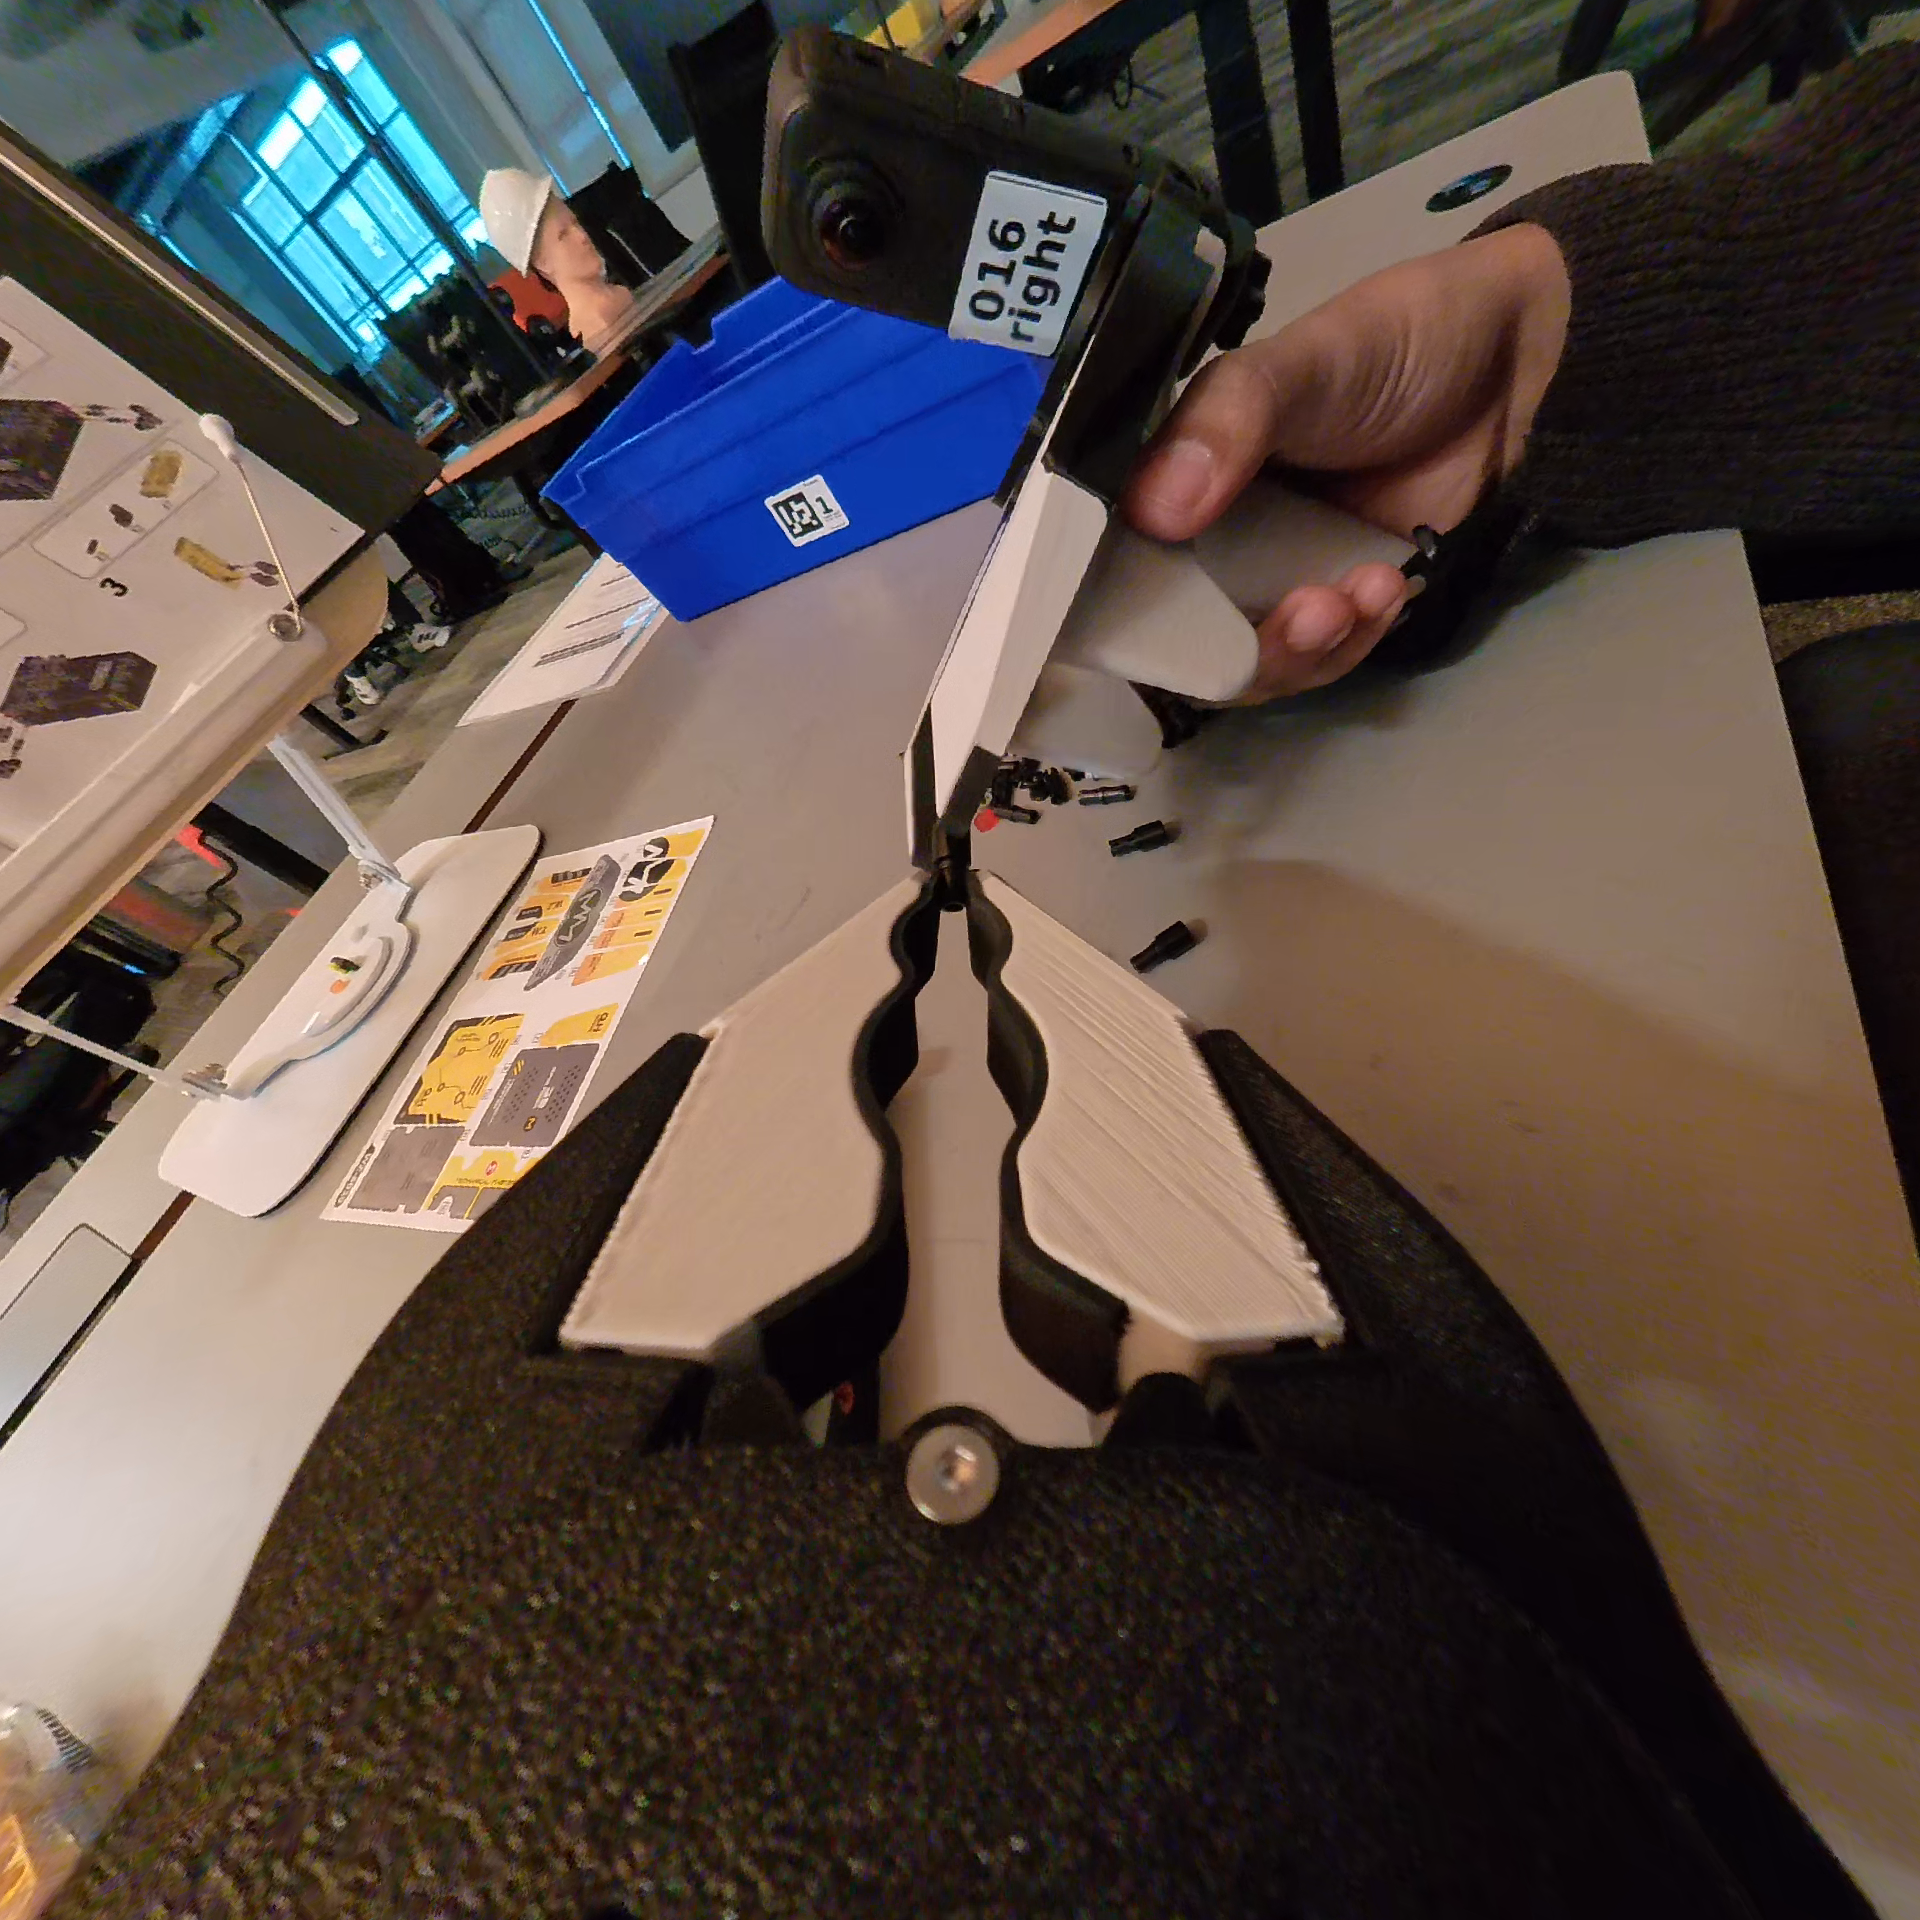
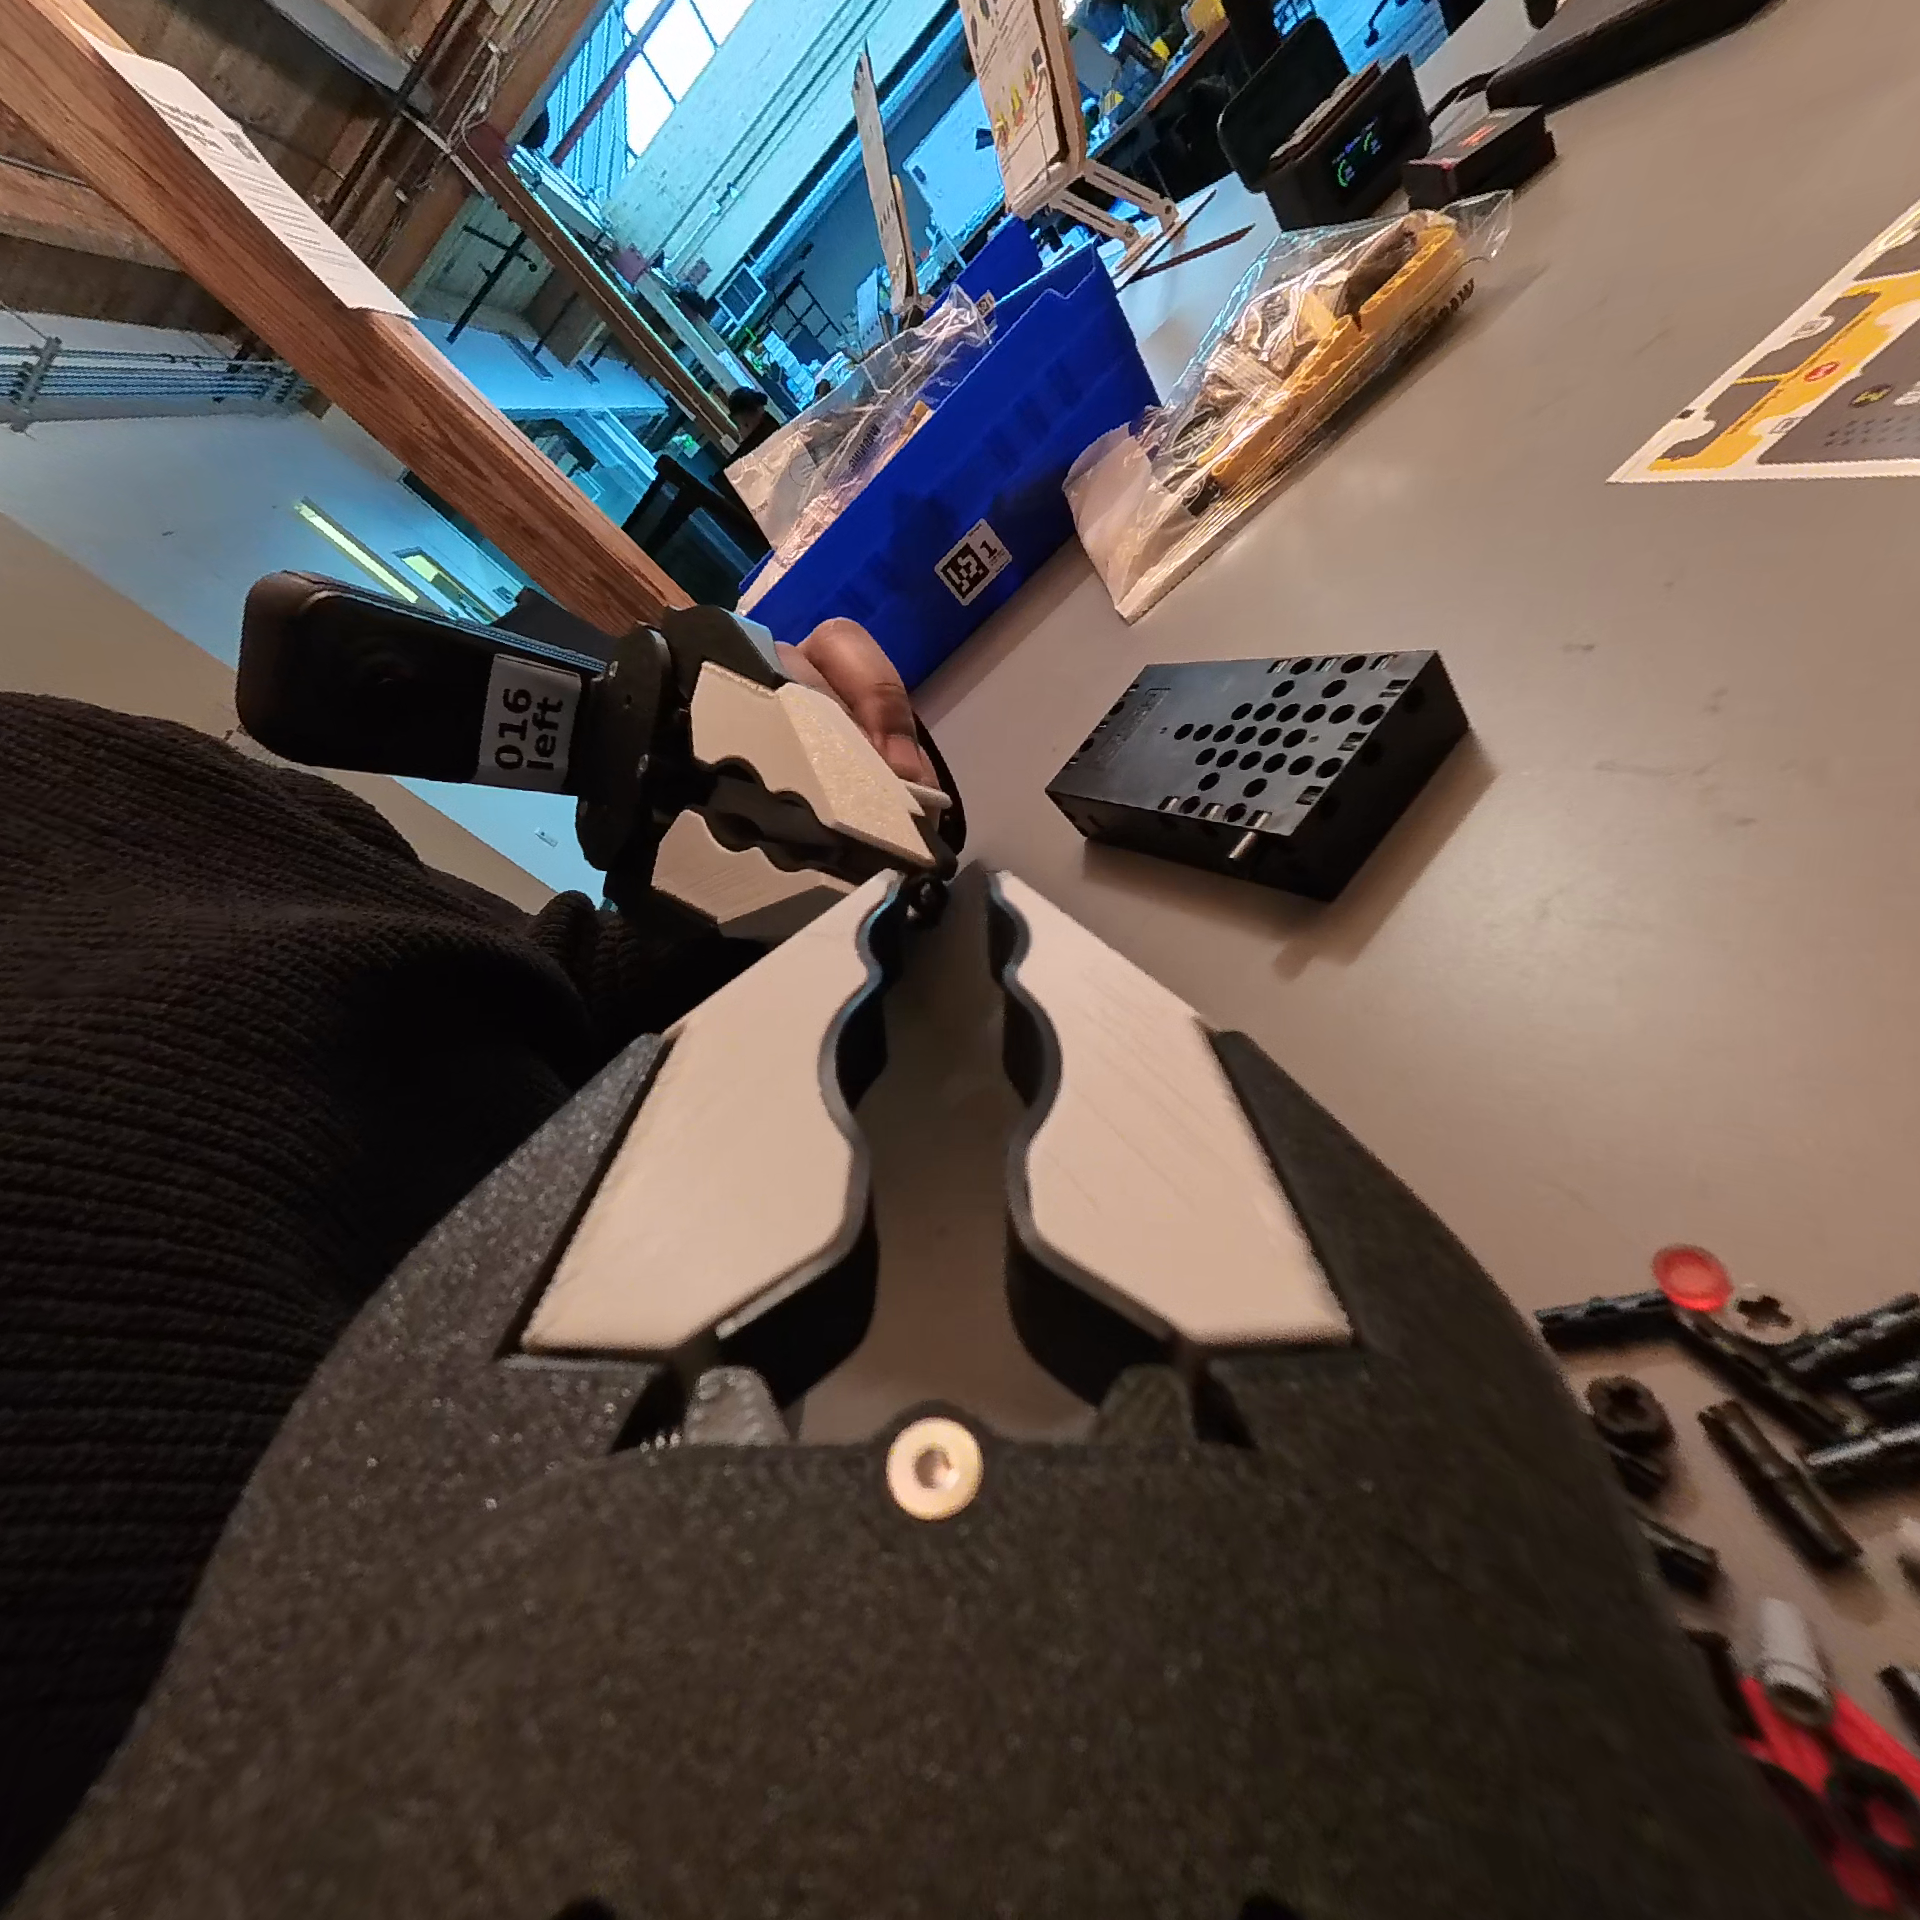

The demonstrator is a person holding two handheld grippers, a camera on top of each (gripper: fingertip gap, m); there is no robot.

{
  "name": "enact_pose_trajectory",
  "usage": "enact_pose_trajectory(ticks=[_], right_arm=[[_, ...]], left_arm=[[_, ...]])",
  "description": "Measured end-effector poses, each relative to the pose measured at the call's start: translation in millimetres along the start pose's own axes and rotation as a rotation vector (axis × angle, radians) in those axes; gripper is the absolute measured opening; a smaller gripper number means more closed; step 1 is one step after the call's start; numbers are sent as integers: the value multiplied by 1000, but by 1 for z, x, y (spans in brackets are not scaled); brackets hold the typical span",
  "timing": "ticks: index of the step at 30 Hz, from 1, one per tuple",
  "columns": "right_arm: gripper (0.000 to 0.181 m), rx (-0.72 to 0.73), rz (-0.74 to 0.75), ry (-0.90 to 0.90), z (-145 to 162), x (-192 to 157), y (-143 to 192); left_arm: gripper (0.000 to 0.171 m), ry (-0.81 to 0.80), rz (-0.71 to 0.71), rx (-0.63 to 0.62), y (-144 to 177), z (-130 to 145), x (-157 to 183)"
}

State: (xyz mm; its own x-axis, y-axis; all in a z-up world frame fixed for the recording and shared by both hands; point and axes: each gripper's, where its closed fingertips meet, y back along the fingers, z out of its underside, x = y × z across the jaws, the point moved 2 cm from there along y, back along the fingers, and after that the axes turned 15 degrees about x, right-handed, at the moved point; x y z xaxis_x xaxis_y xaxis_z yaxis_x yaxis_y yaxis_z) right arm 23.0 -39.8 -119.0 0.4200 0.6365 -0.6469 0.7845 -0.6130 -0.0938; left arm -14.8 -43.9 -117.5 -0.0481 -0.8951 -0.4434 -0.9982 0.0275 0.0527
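Observation:
My left gripper [image 1: 948,885] is shut on a small black pin piece [image 1: 948,871], held just above the grey table [image 1: 1455,1091]. My right gripper [image 1: 948,836] comes down from above, held by a hand [image 1: 1382,416], and its tips meet the same spot. In the right wrist view my right gripper [image 2: 935,891] is closed on a small black piece [image 2: 923,902]. The left gripper [image 2: 932,856] touches it tip to tip from the left. I cannot tell whether this is one piece or two joined pieces.
Loose black pins [image 1: 1143,836] lie right of the tips. A black perforated block [image 2: 1257,769], a blue bin [image 2: 997,457], bags of yellow parts [image 2: 1320,322] and a sticker sheet [image 1: 540,1039] lie around. An instruction stand [image 1: 135,623] is left. Loose black and red parts [image 2: 1787,1392] lie near right.

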Motion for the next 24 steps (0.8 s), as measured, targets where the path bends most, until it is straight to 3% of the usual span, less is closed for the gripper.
enact_pose_trajectory(ticks=[24], right_arm=[[8, -36, -40, -32, 6, -5, 0]], left_arm=[[3, 0, 26, 3, -1, 0, 4]])
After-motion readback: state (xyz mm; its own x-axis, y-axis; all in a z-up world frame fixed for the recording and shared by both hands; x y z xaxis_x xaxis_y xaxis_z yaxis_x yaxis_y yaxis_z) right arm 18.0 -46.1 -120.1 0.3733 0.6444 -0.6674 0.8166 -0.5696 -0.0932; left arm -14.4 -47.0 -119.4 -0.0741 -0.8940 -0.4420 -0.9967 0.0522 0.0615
